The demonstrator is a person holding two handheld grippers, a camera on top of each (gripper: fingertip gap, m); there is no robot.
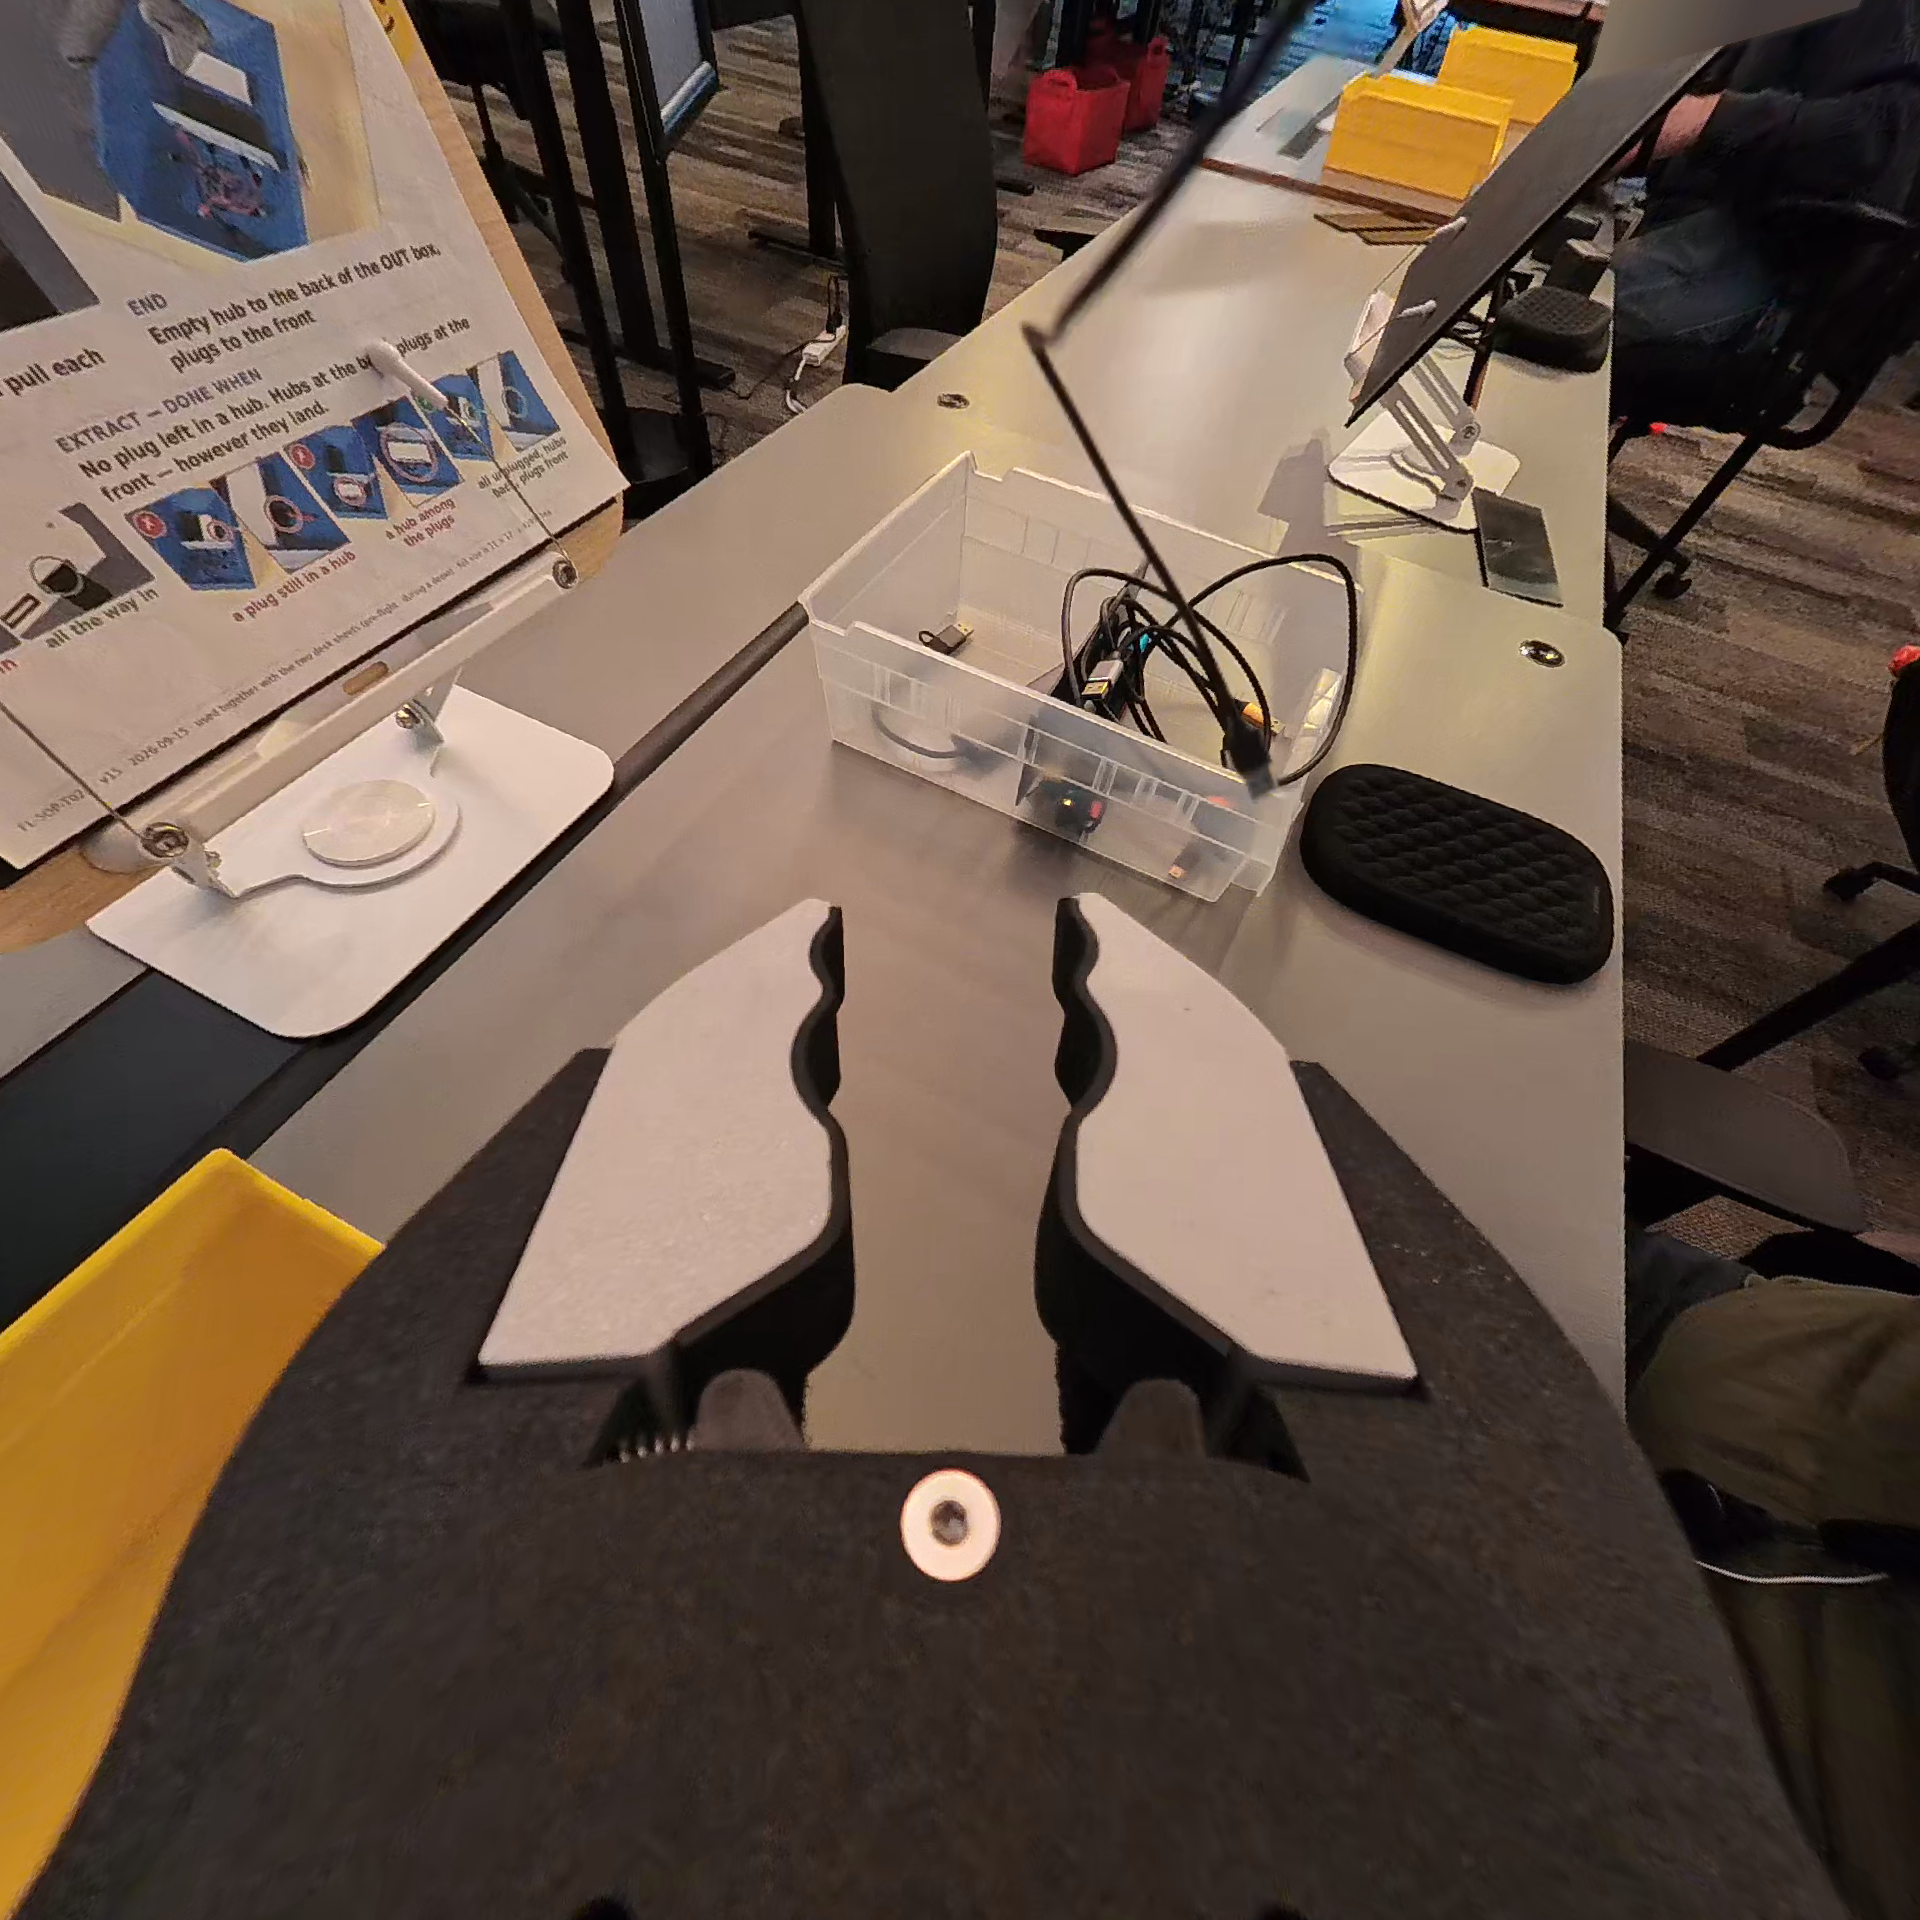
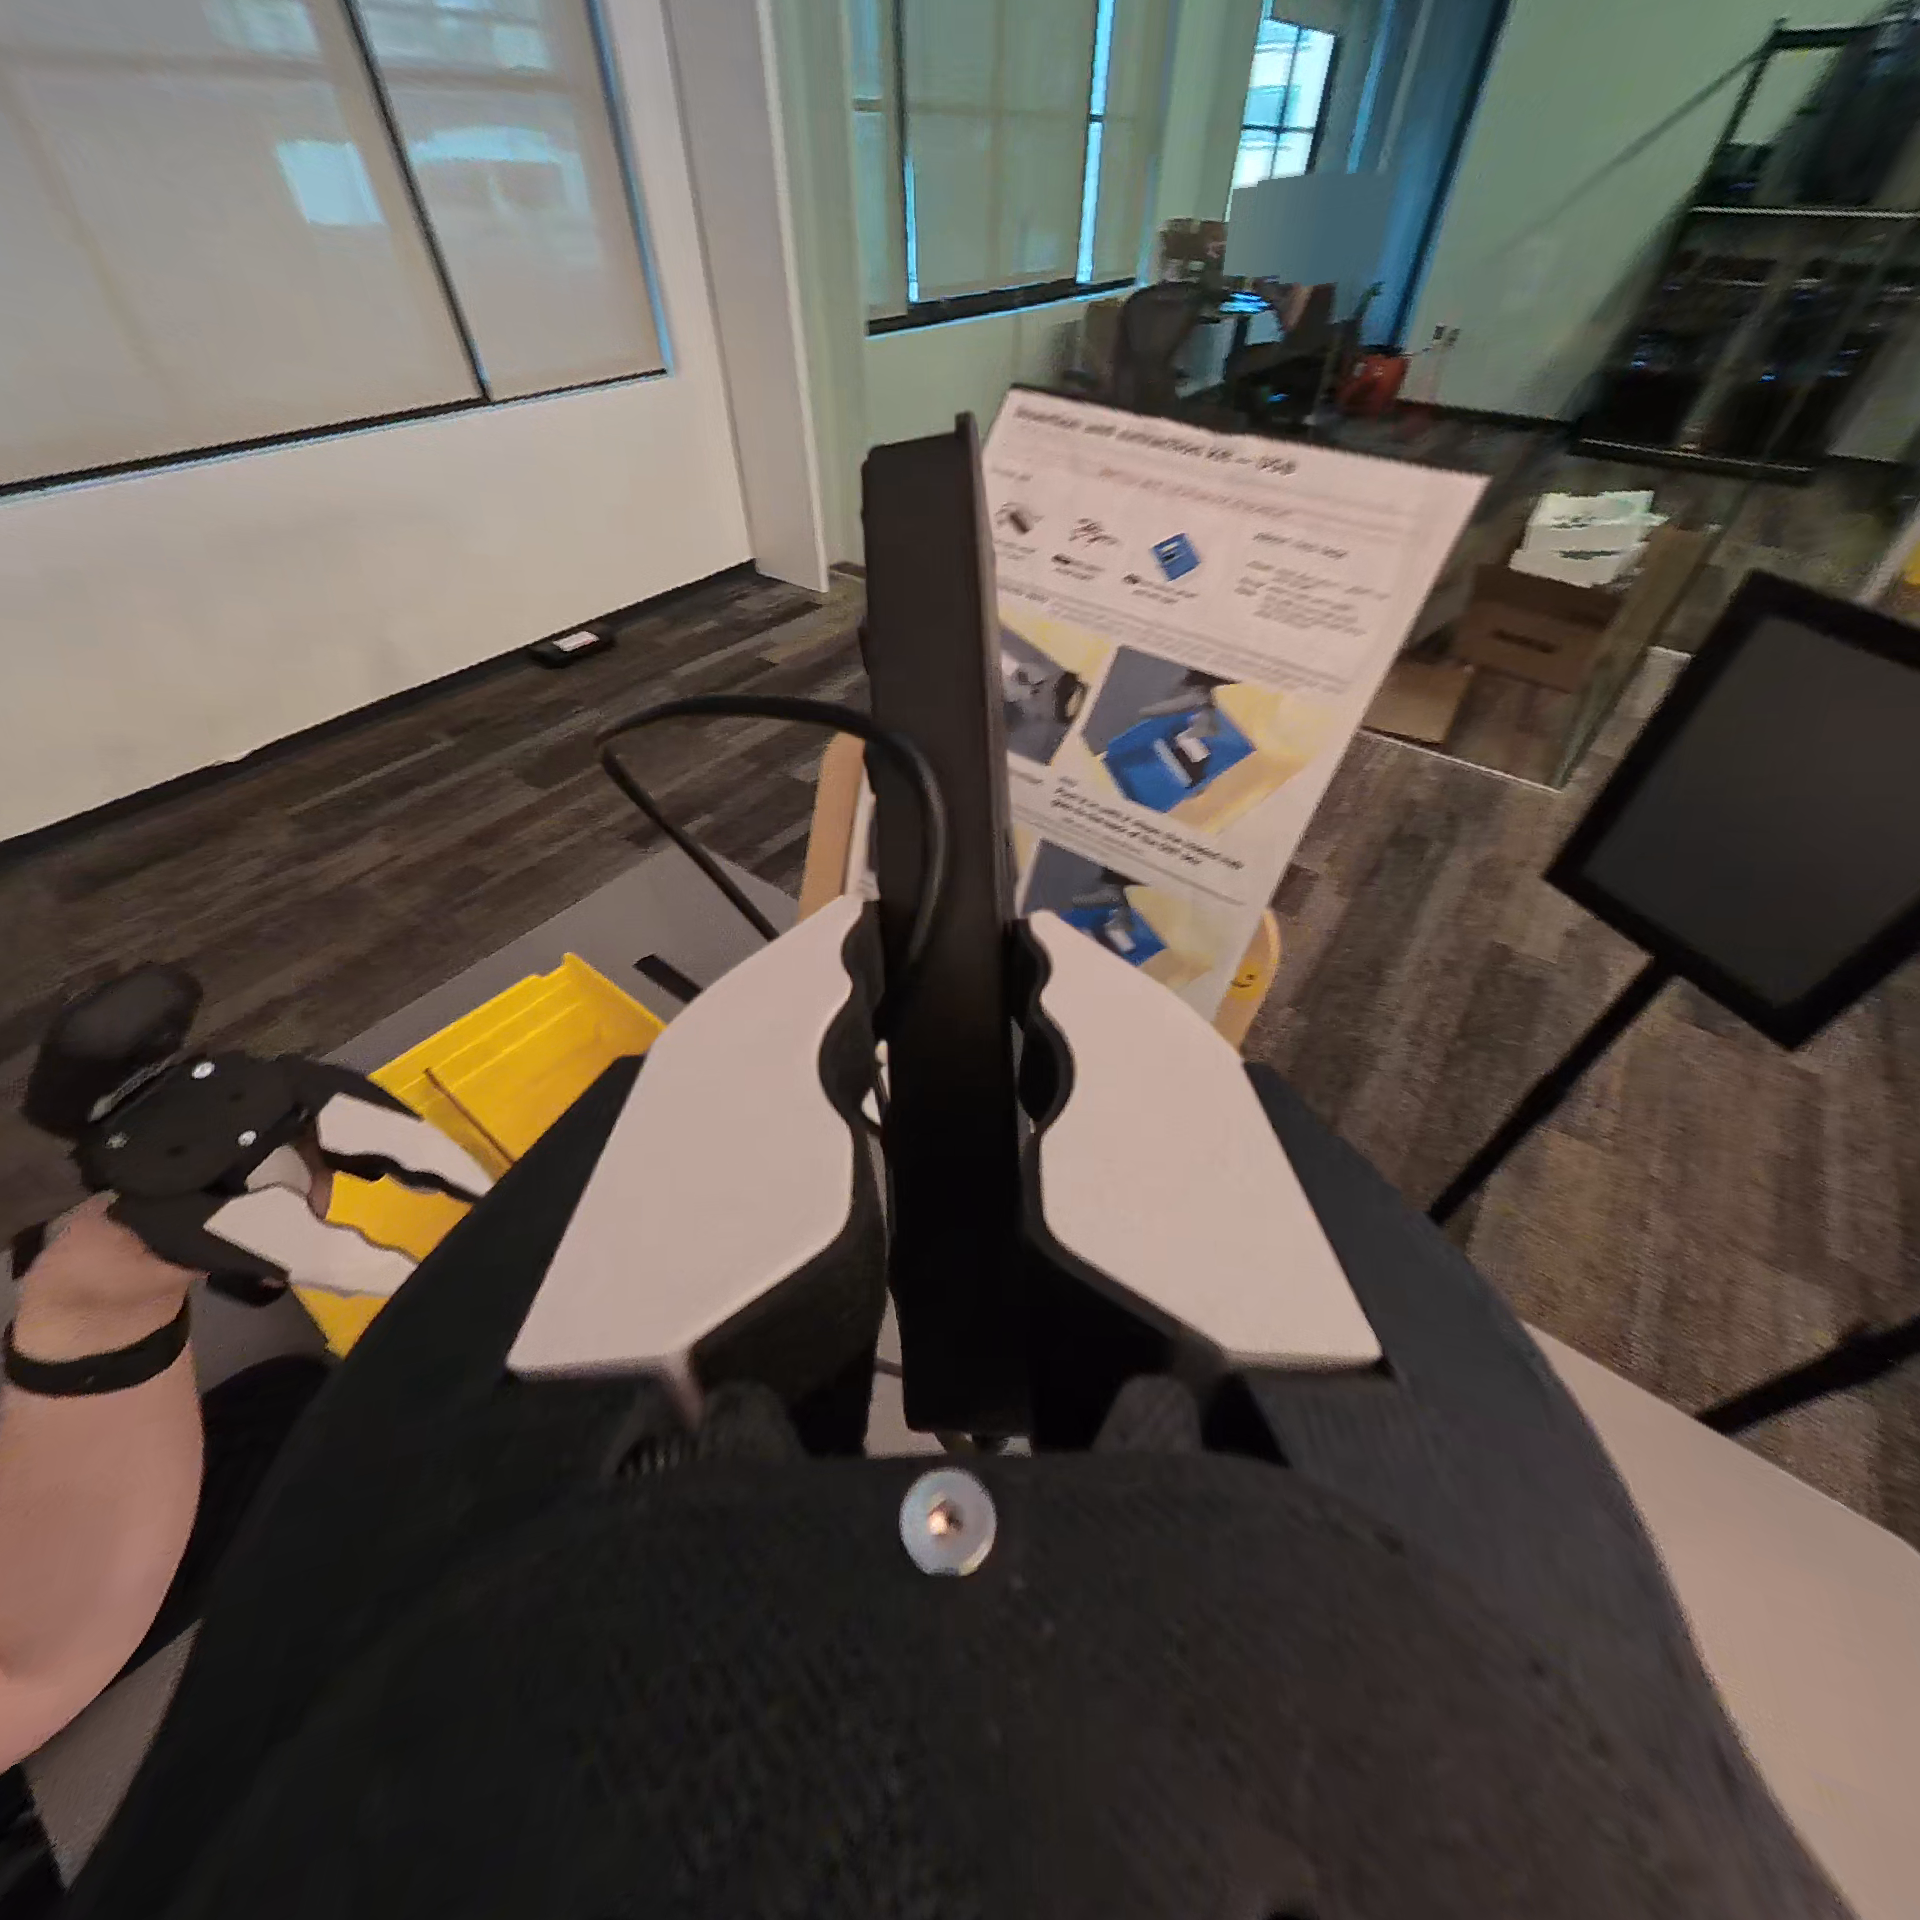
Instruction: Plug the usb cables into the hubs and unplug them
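Observation:
My right gripper (image 2: 943, 930) is shut on a long black USB hub (image 2: 935, 675) and holds it upright in the air. A black cable (image 2: 727, 717) loops out from the hub. In the left wrist view that cable (image 1: 1101, 457) hangs down from above, and its plug (image 1: 1252, 764) dangles over a clear plastic bin (image 1: 904, 665). The bin holds a tangle of black cables (image 1: 1205, 644) and a small loose adapter (image 1: 945, 636). My left gripper (image 1: 945, 925) is open and empty above the grey table (image 1: 727, 852); it also shows in the right wrist view (image 2: 416, 1205), held over a yellow bin.
A yellow bin (image 1: 135, 1403) sits at the near left, also in the right wrist view (image 2: 520, 1029). An instruction sheet on a white stand (image 1: 260, 416) stands at the left. A black wrist rest (image 1: 1455, 873) lies right of the clear bin. A dark screen on a pole (image 2: 1756, 810) stands at the right. The grippers' ends are close to 35 cm from one another.

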